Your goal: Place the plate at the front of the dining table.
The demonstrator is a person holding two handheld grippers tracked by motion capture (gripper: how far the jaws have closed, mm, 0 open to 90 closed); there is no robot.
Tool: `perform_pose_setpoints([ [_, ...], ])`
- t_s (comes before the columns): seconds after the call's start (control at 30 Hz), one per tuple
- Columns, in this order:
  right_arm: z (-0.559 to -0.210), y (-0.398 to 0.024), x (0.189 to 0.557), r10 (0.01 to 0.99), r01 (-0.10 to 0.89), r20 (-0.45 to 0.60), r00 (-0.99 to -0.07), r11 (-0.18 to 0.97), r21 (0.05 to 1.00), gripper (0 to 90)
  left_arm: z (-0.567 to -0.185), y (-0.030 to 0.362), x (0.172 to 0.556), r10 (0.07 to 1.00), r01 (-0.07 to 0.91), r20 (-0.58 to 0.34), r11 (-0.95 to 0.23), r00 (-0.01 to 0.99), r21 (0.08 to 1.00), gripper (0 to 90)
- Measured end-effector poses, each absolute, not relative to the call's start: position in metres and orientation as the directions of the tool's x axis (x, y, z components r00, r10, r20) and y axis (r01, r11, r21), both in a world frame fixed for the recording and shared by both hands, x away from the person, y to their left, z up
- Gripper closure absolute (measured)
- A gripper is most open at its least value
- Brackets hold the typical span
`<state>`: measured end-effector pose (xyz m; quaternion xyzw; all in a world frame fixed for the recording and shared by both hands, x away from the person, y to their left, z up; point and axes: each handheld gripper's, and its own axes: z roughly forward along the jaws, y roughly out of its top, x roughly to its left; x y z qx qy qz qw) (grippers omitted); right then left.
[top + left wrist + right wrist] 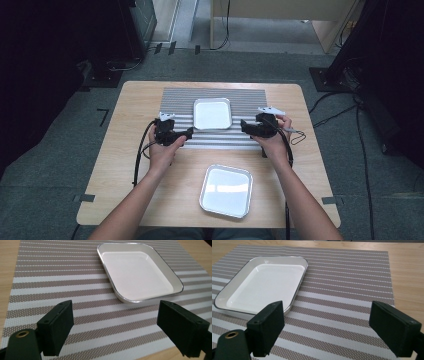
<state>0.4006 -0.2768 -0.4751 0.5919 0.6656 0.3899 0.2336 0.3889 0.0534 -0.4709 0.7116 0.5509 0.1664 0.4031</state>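
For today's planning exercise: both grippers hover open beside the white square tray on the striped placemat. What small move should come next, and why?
Probably ease the left gripper toward the white square tray on the striped placemat: its jaws stand open, the tray's near rim lies just ahead, and the right gripper mirrors it.

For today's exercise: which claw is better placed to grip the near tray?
Neither clearly. The left claw and right claw both hang open over the mat, flanking the far tray; the near tray sits slightly rightward, faintly favouring right.

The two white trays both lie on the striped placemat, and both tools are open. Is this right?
Not quite. In the high view one white tray lies on the striped placemat; the other tray lies on the bare wooden table. Both tools, left and right, are open.
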Motion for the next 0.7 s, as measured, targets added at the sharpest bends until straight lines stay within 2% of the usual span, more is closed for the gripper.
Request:
perform_pose_setpoints([
  [0.27,-0.472,-0.279,0.381,0.964,0.605,0.145,-0.223,0.020,0.796,7.8,-0.473,0.069,0.373,0.916,0.656,-0.211,-0.072,0.342,0.752,13.7],
  [0.43,-0.471,-0.284,0.366,0.958,0.602,0.162,-0.236,0.013,0.798,0.1,-0.474,0.080,0.364,0.922,0.650,-0.194,-0.076,0.334,0.757,13.8],
  [0.7,-0.470,-0.298,0.347,0.960,0.586,0.154,-0.235,0.014,0.810,0.0,-0.479,0.099,0.352,0.930,0.665,-0.185,-0.080,0.318,0.742,13.8],
])
